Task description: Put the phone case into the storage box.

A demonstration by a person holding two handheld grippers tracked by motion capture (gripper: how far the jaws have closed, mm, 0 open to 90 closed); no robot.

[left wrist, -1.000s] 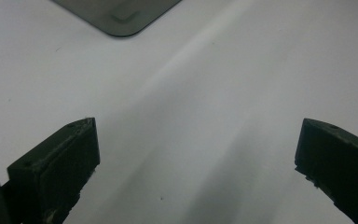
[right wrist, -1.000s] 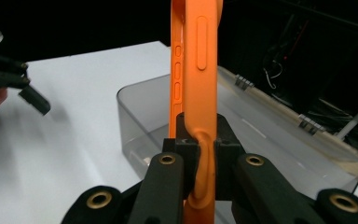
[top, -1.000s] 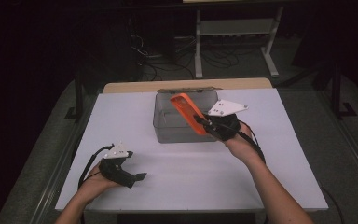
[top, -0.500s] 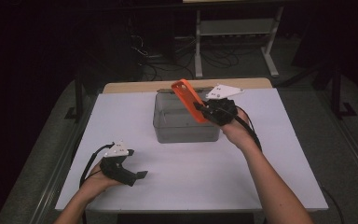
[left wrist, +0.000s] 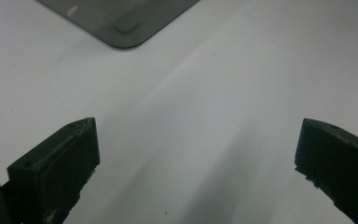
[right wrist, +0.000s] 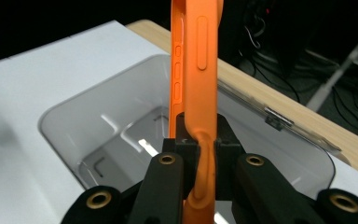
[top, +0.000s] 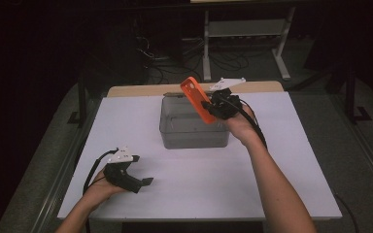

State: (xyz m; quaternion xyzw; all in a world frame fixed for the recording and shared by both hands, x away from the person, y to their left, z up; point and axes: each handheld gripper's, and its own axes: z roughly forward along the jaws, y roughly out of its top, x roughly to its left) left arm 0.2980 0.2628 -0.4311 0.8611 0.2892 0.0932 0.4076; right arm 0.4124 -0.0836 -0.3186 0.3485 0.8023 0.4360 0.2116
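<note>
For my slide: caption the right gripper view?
Right gripper clamps an orange phone case above an open clear bin.

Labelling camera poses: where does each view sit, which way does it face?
High view: above the person's side, looking forward and down; forearms, left gripper, right gripper.
Left gripper view: low over the white table, own jaws apart.
Right gripper view: along jaws pinching the orange phone case.
Shared: the grey plastic bin.

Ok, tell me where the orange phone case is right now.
In the high view the orange phone case is clamped in the right gripper, held tilted above the clear bin at the table's far middle.
</note>
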